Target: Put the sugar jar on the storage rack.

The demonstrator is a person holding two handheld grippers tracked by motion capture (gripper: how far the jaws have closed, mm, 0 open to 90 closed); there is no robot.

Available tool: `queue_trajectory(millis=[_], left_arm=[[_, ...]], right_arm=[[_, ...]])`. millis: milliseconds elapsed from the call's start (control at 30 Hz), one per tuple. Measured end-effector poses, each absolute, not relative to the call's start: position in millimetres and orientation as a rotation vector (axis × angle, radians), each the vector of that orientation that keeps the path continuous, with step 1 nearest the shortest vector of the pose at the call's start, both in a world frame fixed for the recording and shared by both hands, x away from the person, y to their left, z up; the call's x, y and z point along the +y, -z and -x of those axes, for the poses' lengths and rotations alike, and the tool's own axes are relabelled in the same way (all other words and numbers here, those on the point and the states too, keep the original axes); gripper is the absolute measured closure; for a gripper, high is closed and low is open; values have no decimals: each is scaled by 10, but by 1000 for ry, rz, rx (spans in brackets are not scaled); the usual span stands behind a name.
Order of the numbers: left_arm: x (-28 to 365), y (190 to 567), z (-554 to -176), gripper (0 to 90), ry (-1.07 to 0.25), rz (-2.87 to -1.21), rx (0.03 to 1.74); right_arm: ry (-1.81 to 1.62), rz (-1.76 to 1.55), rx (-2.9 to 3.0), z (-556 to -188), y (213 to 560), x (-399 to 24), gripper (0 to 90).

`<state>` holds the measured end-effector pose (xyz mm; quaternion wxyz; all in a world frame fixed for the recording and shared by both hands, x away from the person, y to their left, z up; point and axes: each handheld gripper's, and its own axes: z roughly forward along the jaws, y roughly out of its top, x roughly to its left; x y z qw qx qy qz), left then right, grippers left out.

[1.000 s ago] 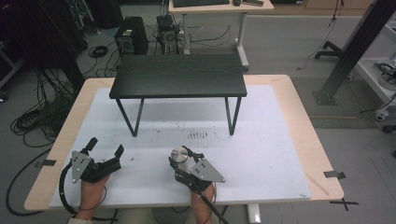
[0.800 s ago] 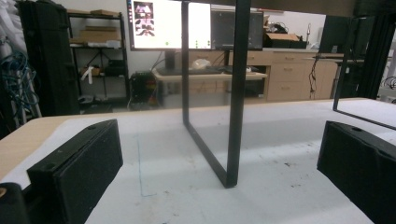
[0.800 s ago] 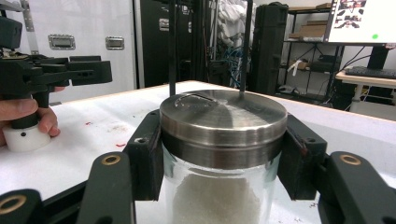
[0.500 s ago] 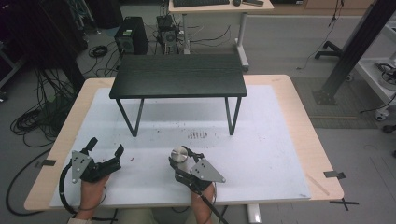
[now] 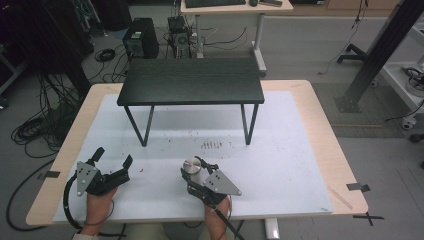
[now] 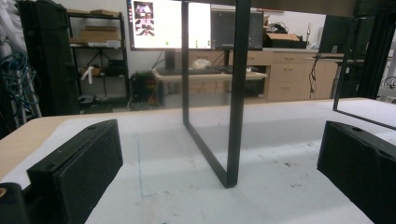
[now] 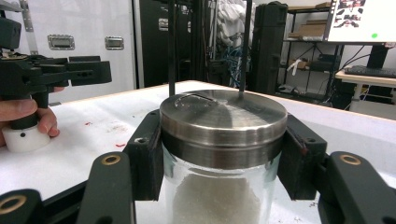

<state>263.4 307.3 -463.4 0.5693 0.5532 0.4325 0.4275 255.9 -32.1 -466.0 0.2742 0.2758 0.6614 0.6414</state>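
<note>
Fingers of the right gripper clamp a glass jar of white grains just below its steel lid; it stands upright, long axis vertical. Left of the jar, the left gripper rests on the counter, spread wide, holding nothing. Beyond the jar stands a black stand.
</note>
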Motion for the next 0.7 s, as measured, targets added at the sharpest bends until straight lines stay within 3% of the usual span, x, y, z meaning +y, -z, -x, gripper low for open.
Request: queue_trajectory(millis=[700], left_arm=[[3073,4632,-2637,6,-1003,-1302,1017]], right_arm=[[-1733,-756,1792,-2567,4641,-337,430]])
